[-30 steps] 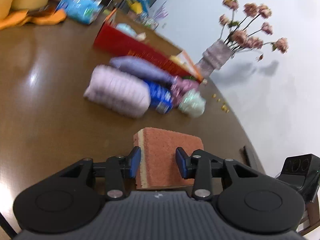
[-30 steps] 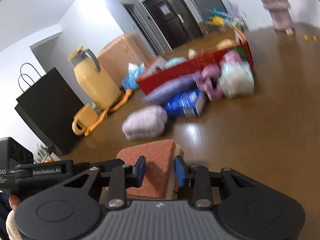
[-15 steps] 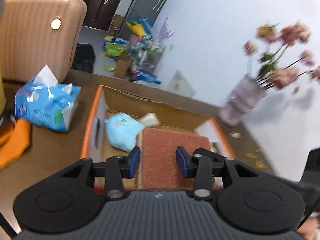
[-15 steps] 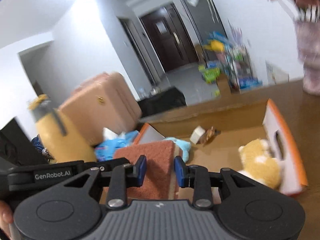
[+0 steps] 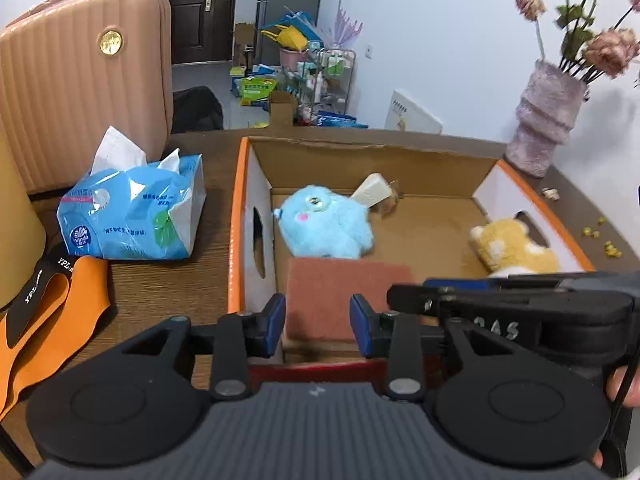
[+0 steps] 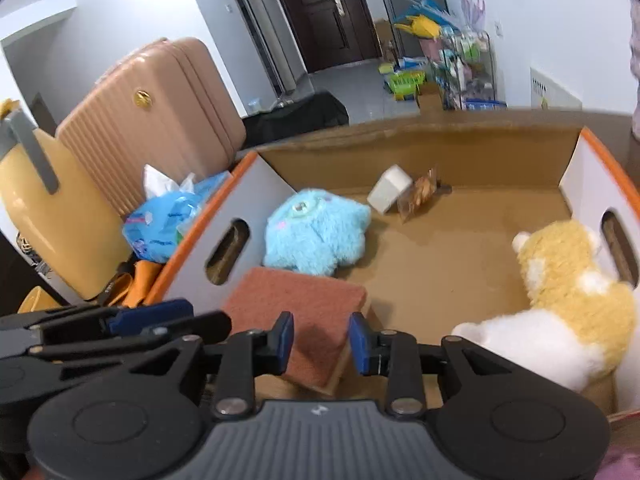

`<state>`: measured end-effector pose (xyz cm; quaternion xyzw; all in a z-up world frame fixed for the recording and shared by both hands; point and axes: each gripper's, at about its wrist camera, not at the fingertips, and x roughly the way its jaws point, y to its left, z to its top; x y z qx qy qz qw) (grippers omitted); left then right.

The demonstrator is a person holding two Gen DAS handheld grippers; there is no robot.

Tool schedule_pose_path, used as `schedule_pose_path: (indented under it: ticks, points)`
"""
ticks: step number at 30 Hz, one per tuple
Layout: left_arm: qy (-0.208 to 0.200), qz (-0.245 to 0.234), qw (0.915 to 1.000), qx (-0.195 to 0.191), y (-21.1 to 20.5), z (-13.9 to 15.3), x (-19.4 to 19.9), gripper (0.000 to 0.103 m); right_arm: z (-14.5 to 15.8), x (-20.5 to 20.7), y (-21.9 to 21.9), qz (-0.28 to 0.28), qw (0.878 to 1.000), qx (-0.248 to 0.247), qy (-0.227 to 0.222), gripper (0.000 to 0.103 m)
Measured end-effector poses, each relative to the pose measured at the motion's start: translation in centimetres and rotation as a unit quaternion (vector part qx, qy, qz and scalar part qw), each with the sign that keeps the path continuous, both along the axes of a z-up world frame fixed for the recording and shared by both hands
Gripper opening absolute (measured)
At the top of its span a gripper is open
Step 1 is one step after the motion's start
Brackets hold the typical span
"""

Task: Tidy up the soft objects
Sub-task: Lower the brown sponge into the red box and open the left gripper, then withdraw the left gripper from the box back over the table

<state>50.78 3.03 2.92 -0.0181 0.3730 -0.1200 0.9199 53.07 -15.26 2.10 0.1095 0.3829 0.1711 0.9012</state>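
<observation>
Left wrist view: the left gripper (image 5: 317,322) pinches the near edge of the scouring sponge (image 5: 344,296), held over the near-left corner of the cardboard box (image 5: 236,216); beside it the right gripper (image 6: 320,342) clamps the same sponge. Beyond the sponge lies the blue plush (image 5: 324,222), so I judge the box's clear middle floor the safer drop; the yellow plush (image 5: 508,246) sits by its right wall.
</observation>
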Motion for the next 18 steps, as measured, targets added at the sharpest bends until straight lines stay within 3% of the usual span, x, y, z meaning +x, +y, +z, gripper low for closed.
schedule_pose_path:
  ticks: [4, 8, 9, 12, 14, 18]
  points:
    - [-0.038, 0.005, 0.9993, -0.004, 0.0, 4.3, -2.3, 0.041, 4.3, -2.7, -1.7, 0.000, 0.999, -0.016, -0.042, 0.037]
    - [-0.099, 0.012, 0.9950, 0.005, 0.3, 9.6, -6.3, 0.054, 9.9, -7.4, -4.2, -0.008, 0.992, -0.065, -0.109, 0.059]
    - [-0.117, 0.017, 0.9929, 0.010, 0.4, 10.7, -7.5, 0.060, 11.2, -8.7, -4.9, -0.012, 0.989, -0.076, -0.126, 0.060]
    - [-0.175, 0.034, 0.9836, 0.029, 0.5, 13.2, -11.3, 0.074, 14.5, -12.8, -7.6, -0.024, 0.981, -0.104, -0.165, 0.073]
    - [-0.213, 0.044, 0.9755, 0.030, 0.5, 14.1, -13.9, 0.084, 15.9, -15.6, -9.6, -0.042, 0.973, -0.111, -0.196, 0.089]
    - [-0.264, 0.046, 0.9625, 0.040, 0.1, 15.4, -18.4, 0.092, 16.9, -20.4, -12.3, -0.067, 0.962, -0.120, -0.237, 0.090]
